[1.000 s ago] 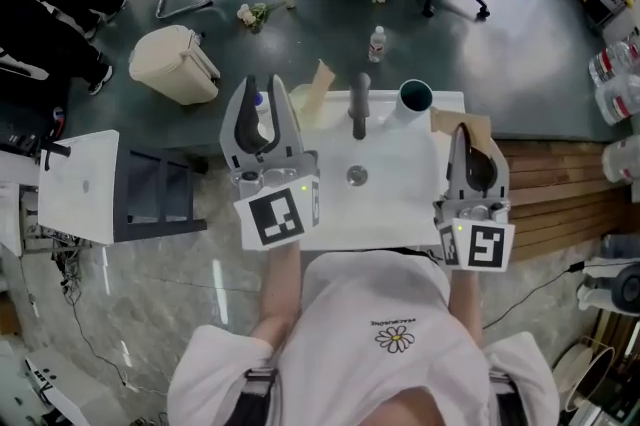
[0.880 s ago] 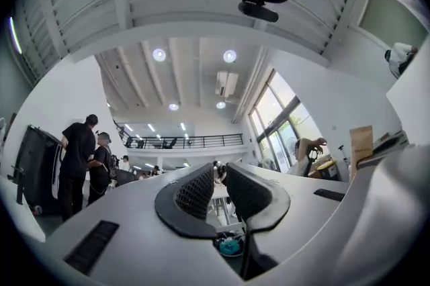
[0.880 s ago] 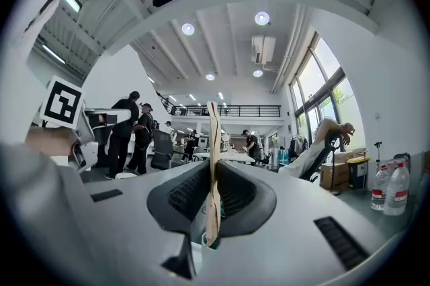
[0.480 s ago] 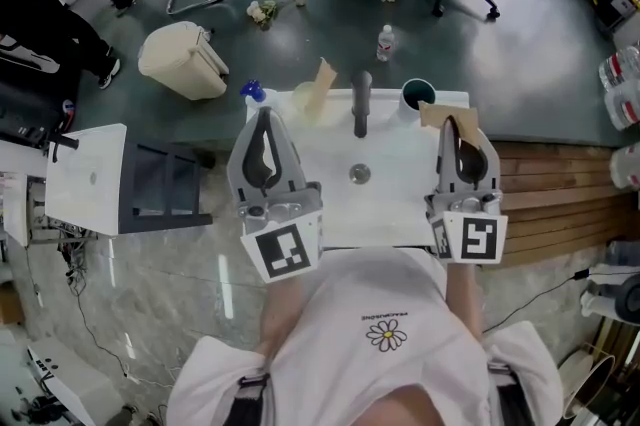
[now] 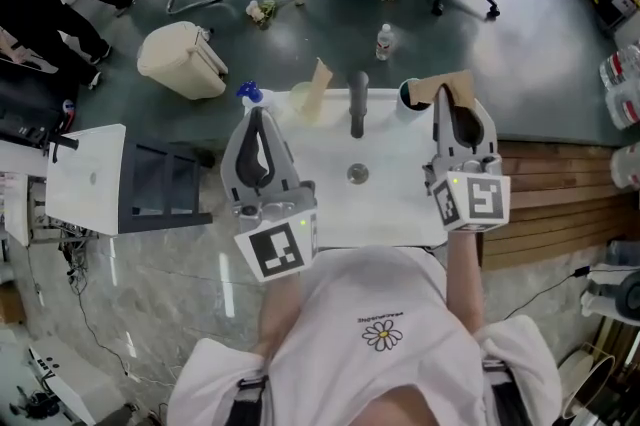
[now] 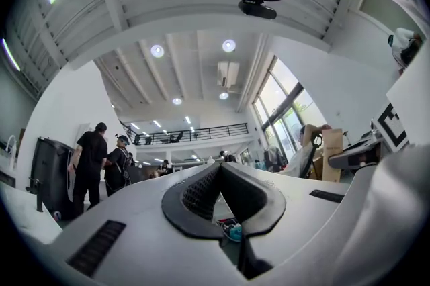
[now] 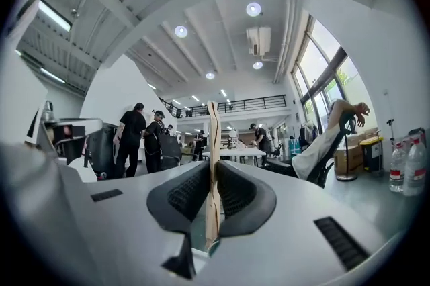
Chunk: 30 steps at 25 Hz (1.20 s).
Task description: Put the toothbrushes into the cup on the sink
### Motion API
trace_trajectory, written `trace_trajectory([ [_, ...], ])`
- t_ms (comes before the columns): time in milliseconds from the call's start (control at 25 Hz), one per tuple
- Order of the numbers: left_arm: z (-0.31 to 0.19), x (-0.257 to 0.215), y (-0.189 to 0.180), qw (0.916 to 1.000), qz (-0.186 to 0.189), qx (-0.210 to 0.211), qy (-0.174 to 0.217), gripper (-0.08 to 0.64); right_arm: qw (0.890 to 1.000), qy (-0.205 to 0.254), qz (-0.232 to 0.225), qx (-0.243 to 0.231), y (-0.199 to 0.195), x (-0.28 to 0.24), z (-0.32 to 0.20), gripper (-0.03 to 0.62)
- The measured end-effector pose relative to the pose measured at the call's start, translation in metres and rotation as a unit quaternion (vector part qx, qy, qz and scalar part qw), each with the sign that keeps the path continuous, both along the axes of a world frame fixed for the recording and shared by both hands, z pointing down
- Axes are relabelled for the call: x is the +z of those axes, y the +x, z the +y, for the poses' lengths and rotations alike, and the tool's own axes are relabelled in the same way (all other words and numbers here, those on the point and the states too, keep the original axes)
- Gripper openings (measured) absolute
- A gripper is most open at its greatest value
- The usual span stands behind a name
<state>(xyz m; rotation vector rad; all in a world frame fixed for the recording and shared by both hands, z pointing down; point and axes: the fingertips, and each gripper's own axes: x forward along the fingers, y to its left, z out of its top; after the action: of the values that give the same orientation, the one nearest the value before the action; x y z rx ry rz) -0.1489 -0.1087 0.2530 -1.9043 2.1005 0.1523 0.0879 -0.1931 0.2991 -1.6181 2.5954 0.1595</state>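
Right gripper [image 5: 453, 100] was clamped shut on a flat tan toothbrush pack [image 5: 441, 86]. In the right gripper view the pack [image 7: 213, 144] sat edge-on between the black pads [image 7: 187, 192] and stuck out past the tips. From the head view the pack covered the right side of the dark cup [image 5: 408, 94], which stood at the back right corner of the white sink [image 5: 400, 204]; couldn't tell if pack and cup touched. Left gripper [image 5: 258, 118] was over the sink's left side; in the left gripper view its jaws met at the tips [image 6: 218, 169], nothing held. A second tan pack [image 5: 319, 81] leaned upright at the back of the sink, left of the dark faucet [image 5: 358, 104]. A small blue thing [image 5: 248, 92] was at the back left corner, too small to identify. The drain [image 5: 357, 175] was in the middle of the basin. Each gripper cube carried a black-and-white square marker, left [image 5: 277, 249] and right [image 5: 472, 201]. The person's white shirt had a daisy print [image 5: 383, 335] with a line of small lettering above it, too small to read. On the floor beyond the sink were a clear bottle [image 5: 385, 42] with an unreadable label and a cream bin [image 5: 180, 62].
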Motion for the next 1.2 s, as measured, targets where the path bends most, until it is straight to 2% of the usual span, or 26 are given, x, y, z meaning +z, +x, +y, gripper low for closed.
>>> trace_trajectory([
  [240,0.006,0.001,-0.013,0.9992,-0.035,-0.021,0.0,0.017,0.998,-0.05,0.041,0.021,0.01,0.048,-0.044,0.026],
  [520,0.012,0.001,-0.022,0.9982,-0.038,-0.046,-0.013,0.017,0.995,-0.1,0.015,0.021,0.019,0.085,-0.062,0.026],
  [1000,0.006,0.009,-0.017,0.9981,-0.041,-0.041,-0.022,0.017,0.986,-0.163,0.032,0.01,0.012,0.139,-0.065,0.026],
  [1200,0.006,0.012,-0.016,0.998,-0.042,-0.038,-0.027,0.017,0.984,-0.17,0.041,0.02,0.014,0.146,-0.063,0.028],
])
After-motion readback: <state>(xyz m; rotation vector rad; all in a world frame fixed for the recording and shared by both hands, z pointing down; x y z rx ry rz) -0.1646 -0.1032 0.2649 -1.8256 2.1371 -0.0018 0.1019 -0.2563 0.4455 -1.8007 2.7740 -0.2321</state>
